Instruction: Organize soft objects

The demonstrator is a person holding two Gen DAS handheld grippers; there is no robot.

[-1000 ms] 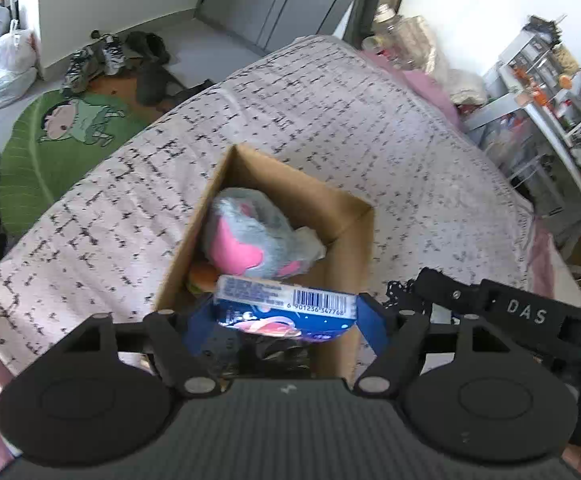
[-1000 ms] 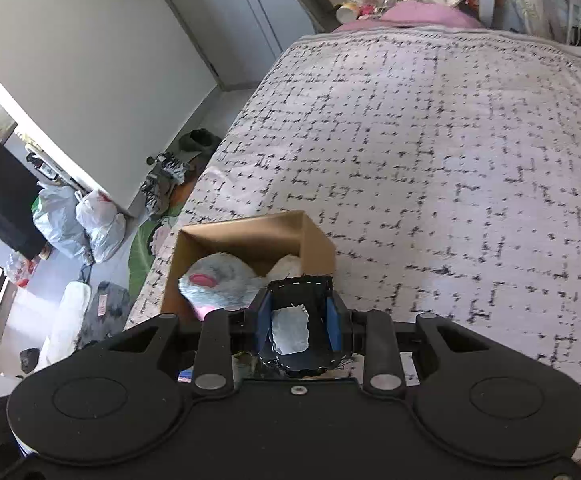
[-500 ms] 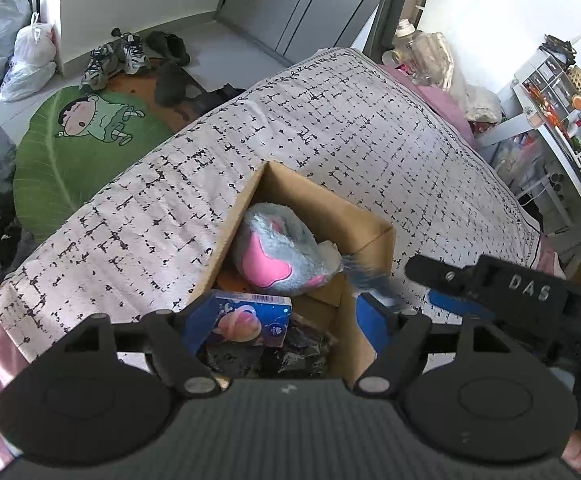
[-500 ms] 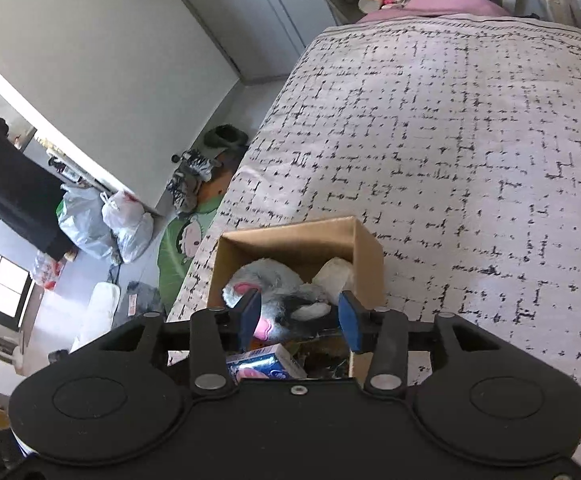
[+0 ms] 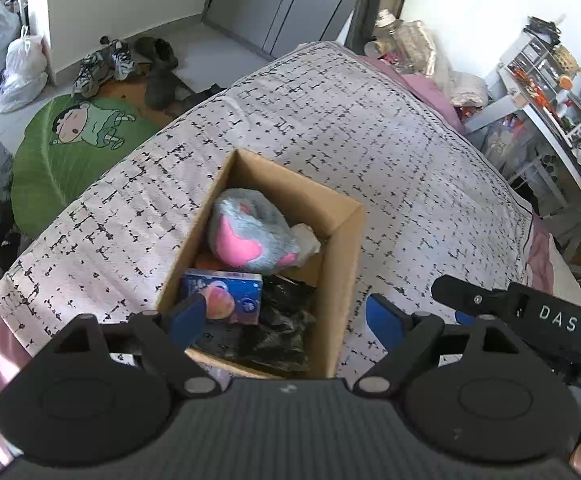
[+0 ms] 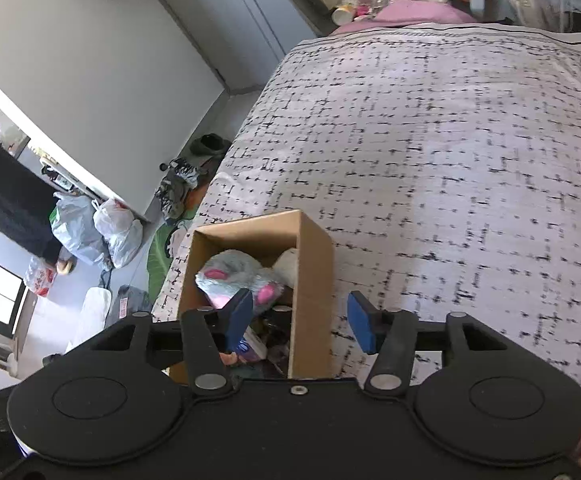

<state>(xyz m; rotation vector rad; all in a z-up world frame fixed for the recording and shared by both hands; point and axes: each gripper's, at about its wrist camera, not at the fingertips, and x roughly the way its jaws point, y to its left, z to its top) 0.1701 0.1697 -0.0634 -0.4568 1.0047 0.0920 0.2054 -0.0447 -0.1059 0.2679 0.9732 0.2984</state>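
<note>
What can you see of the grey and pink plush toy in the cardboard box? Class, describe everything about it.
The plush toy is fluffy grey fabric with bright pink patches, soft and rounded. It lies on its side at the far end of the open cardboard box, on top of other contents. A white soft item presses against its right side, and the blue packet lies just in front. Nothing grips it.

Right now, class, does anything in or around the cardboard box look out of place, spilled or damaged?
Nothing stands out. The cardboard box sits upright on the bedspread, holding the grey and pink plush toy, a blue packet and dark crumpled material. Nothing has spilled onto the bedspread.
</note>
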